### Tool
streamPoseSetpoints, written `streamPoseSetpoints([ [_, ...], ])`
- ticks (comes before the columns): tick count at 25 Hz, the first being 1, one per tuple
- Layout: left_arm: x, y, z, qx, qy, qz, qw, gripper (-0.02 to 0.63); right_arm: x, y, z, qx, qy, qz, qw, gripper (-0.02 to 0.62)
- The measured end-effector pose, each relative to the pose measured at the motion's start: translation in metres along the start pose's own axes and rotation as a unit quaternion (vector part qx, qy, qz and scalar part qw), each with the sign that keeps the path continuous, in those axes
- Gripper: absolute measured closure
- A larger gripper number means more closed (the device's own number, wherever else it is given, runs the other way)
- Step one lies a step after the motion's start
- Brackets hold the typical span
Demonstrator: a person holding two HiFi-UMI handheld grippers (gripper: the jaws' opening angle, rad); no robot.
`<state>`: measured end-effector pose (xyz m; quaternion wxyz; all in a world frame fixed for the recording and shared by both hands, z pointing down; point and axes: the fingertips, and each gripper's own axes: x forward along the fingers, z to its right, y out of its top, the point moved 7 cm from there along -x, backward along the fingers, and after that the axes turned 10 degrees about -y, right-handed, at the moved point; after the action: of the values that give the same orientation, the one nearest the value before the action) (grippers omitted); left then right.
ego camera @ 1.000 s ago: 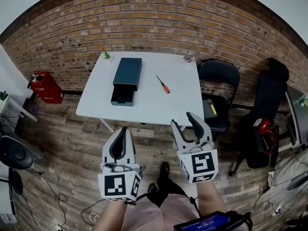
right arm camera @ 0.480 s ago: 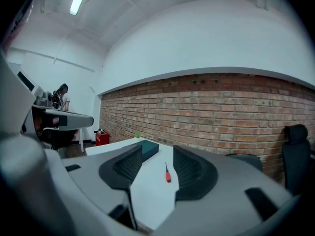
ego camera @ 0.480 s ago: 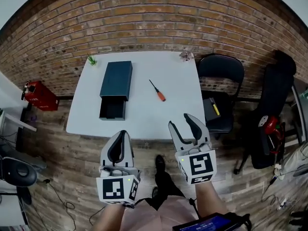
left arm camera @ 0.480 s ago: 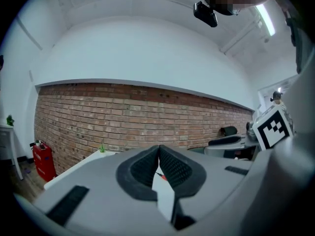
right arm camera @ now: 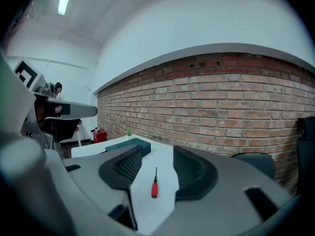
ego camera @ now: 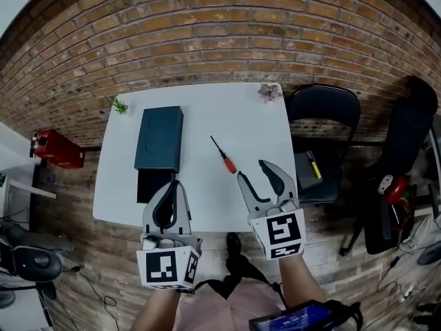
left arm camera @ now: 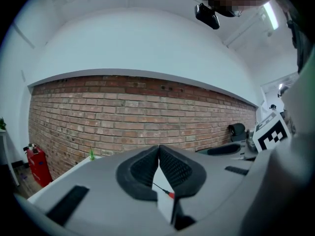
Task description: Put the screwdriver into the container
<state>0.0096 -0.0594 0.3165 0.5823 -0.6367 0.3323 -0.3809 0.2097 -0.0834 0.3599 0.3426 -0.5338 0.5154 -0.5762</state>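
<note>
We judge this the approach: our right gripper (ego camera: 253, 170), spread, aims at the screwdriver (ego camera: 224, 156) mid-frame; left gripper (ego camera: 171, 185) pressed together. Next: pinch its handle.

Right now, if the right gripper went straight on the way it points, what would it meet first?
Probably the screwdriver, lying on the table straight ahead of the right gripper, between its open jaws; depth is unclear.

Rough brick wall (ego camera: 207, 40); table (ego camera: 255, 129) seemingly matt
</note>
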Motion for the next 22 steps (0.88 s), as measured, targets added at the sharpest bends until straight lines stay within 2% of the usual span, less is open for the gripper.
streamPoseSetpoints([
  [8, 0.026, 0.027, -0.022, 0.012, 0.018, 0.022, 0.9995, 0.592, 0.046, 0.028, 0.008, -0.014, 0.015, 0.014, 1.0, 0.393],
  [12, 0.032, 0.033, -0.042, 0.004, 0.029, 0.036, 0.9989, 0.592, 0.066, 0.039, 0.001, -0.026, 0.022, 0.014, 0.999, 0.391],
  [16, 0.039, 0.024, -0.066, -0.016, 0.031, 0.034, 0.9988, 0.592, 0.088, 0.035, -0.01, -0.035, 0.025, -0.006, 0.999, 0.393],
  [22, 0.06, 0.01, -0.091, -0.032, 0.008, 0.024, 0.9992, 0.592, 0.12, 0.012, -0.021, -0.036, 0.026, -0.053, 0.998, 0.391],
])
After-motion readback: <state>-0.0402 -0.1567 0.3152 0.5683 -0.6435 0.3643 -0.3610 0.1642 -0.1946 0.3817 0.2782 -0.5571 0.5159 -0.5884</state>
